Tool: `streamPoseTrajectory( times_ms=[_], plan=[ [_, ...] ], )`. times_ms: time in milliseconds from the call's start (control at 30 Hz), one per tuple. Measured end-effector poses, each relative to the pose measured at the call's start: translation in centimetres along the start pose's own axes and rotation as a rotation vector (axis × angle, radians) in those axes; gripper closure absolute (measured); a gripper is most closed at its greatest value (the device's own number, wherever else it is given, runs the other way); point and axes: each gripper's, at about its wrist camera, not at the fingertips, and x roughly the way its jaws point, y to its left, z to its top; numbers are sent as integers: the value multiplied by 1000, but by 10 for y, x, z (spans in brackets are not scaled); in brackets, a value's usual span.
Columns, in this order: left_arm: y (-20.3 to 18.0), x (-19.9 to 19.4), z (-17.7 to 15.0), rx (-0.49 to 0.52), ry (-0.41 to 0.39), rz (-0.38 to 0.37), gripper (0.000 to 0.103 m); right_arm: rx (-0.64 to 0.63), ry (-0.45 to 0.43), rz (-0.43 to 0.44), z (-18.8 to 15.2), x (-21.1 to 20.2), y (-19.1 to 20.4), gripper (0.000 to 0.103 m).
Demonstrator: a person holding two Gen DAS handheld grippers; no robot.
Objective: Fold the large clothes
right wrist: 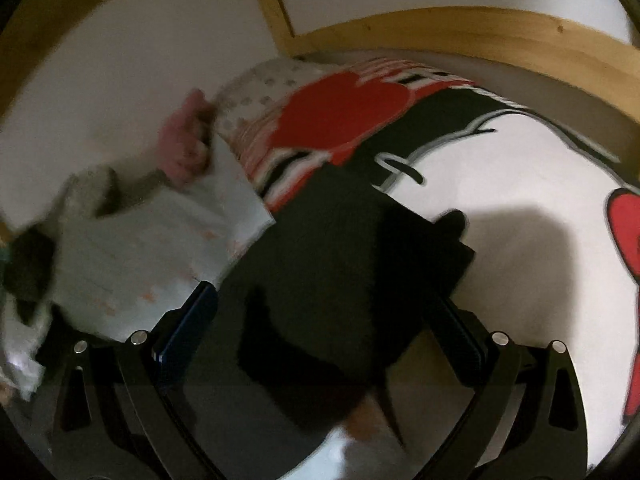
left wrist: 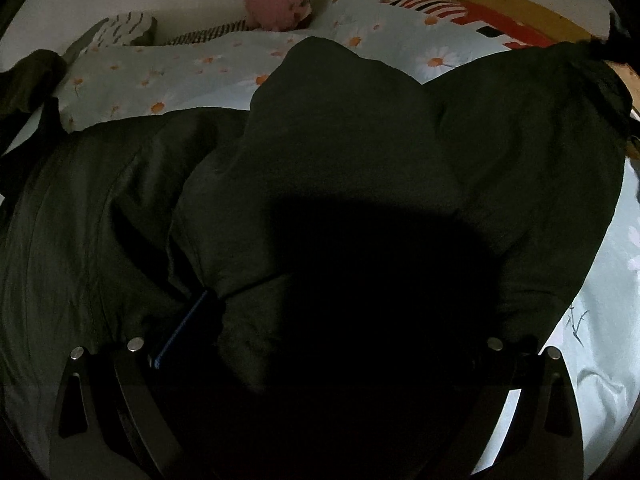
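A large dark green garment [left wrist: 360, 152] lies bunched on the bed and fills most of the left wrist view. My left gripper [left wrist: 320, 320] sits in its folds; one blue-edged finger [left wrist: 184, 328] shows, the other is hidden under cloth. The fingers stand wide with cloth between and over them. In the blurred right wrist view, a dark part of the garment [right wrist: 332, 280] hangs between the fingers of my right gripper [right wrist: 324, 312], which stand wide apart. I cannot tell whether either gripper grips the cloth.
The bed has a pale blue daisy-print cover [left wrist: 168, 80] and a red, black and white cartoon blanket [right wrist: 500, 184]. A pink plush toy [left wrist: 280, 0] lies by the wall. A wooden bed frame [right wrist: 480, 32] runs behind.
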Motion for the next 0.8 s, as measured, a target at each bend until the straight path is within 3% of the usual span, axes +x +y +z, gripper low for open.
streamPoseTrajectory(
  times_ms=[33, 67, 167, 200, 233, 267, 367, 467, 533, 667, 800],
  plan=[
    [0, 0, 0, 1, -2, 0, 4, 25, -34, 60, 0, -2, -2, 3],
    [0, -1, 0, 1, -6, -1, 4, 34, -48, 61, -1, 0, -2, 3],
    [-1, -3, 0, -4, -15, 1, 4, -51, -37, -17, -9, 7, 11, 3],
    [-1, -3, 0, -5, -16, 2, 4, -69, -45, -35, -12, 5, 15, 15],
    [-1, -3, 1, -6, -14, 3, 4, -75, -51, -74, -12, 4, 17, 54],
    [0, -3, 1, -9, -14, -1, 4, -82, -38, -134, -12, 5, 17, 66],
    [1, -5, 1, -17, -14, -11, 5, -83, 5, -88, -12, 9, 16, 82],
    [2, -8, 3, -8, 0, -21, 5, -131, -45, 42, -18, -11, 28, 86],
    [13, -19, 5, -46, -15, -113, 5, -217, -107, 79, -26, -30, 47, 86],
    [59, -61, 15, -197, -86, -347, 5, -552, -289, 8, -77, -71, 108, 87],
    [80, -108, 38, -183, -155, -447, 5, -785, -373, -64, -140, -76, 150, 87]
  ],
)
